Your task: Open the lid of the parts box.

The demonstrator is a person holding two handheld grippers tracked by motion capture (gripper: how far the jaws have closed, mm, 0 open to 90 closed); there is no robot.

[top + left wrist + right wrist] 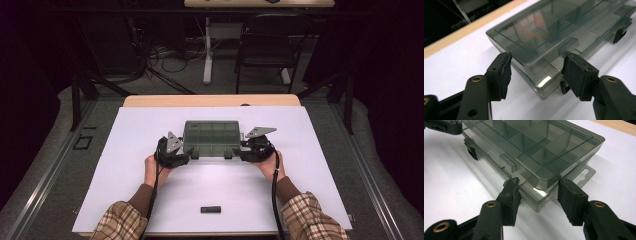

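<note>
Both my grippers, left (535, 75) and right (537, 197), sit at the near corners of the smoky compartment box (211, 138) mid-table, jaws half spread straddling each corner, not clamping; placed to steady it, probably.

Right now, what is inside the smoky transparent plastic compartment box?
Through the lid of the smoky transparent plastic compartment box, divider walls form empty-looking compartments. Glare on the lid hides some cells, so their contents cannot be confirmed.
</note>
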